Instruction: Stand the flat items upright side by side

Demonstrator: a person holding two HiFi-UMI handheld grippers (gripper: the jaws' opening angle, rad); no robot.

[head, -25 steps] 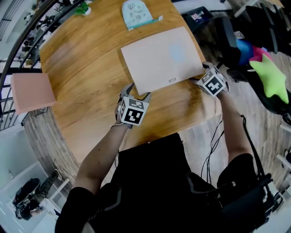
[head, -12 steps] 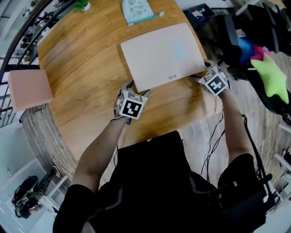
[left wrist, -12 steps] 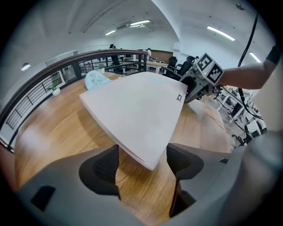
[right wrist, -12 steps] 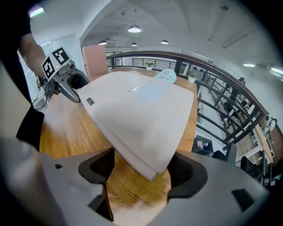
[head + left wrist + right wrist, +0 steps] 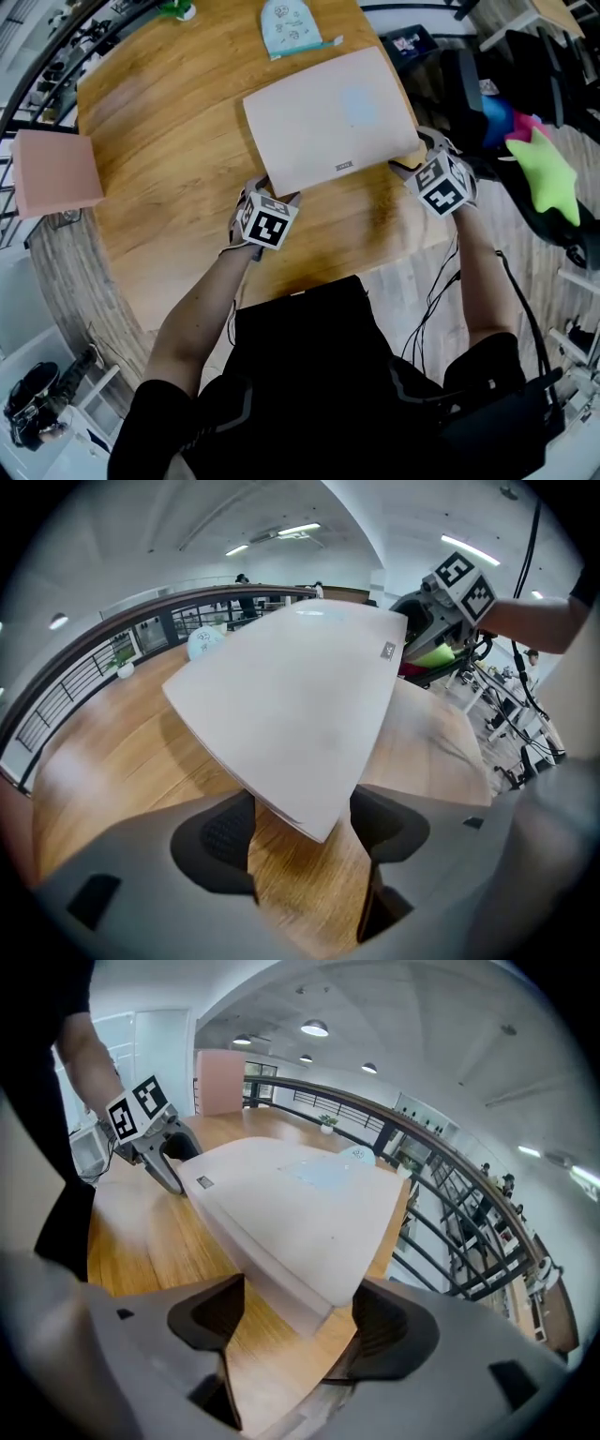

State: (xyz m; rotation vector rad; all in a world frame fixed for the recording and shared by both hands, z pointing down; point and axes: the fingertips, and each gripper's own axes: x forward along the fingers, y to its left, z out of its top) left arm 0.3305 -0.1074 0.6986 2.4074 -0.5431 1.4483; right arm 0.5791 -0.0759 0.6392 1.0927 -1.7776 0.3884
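The left gripper (image 5: pixel 302 825) is spread wide, and its pads are pressed on the near left corner of the board (image 5: pixel 328 112), which is wedged between them. The right gripper (image 5: pixel 295 1314) is likewise held wide. Its jaws have just been closing a little, and the near right corner is clamped between them. The board's near edge is raised off the table (image 5: pixel 159 150). The board stretches away from both grippers toward a pale blue item (image 5: pixel 286 26) lying flat near the table's far rim.
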